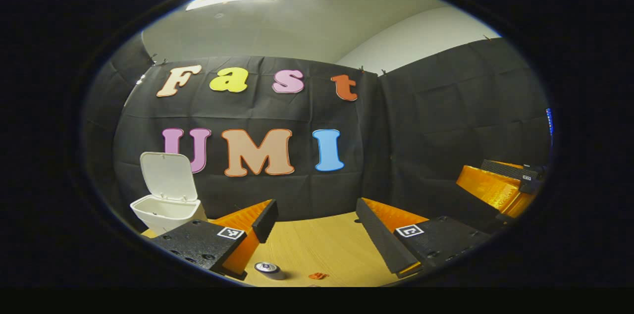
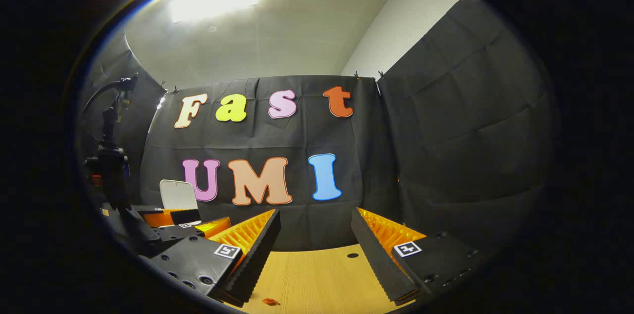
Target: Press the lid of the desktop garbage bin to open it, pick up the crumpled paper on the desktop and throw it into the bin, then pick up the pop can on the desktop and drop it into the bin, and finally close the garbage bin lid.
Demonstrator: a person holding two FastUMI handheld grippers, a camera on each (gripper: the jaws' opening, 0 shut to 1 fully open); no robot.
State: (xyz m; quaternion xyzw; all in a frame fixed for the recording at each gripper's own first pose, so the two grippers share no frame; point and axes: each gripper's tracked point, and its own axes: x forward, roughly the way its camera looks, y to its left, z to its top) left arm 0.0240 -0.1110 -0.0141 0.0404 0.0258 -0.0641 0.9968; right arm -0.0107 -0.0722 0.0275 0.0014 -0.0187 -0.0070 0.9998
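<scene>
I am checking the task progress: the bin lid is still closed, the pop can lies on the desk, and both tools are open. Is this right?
Not quite. In the left gripper view the bin has its lid raised open. The pop can does lie on the desk, and the left tool and right tool are open.

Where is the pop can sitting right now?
In the left gripper view, the pop can lies on the wooden desktop near the bottom edge, right of the open bin.

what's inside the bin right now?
Can't tell. The bin has its lid up, but the left gripper view sees it side-on: the rim and outer wall hide the interior. The can lies on the table.
</scene>
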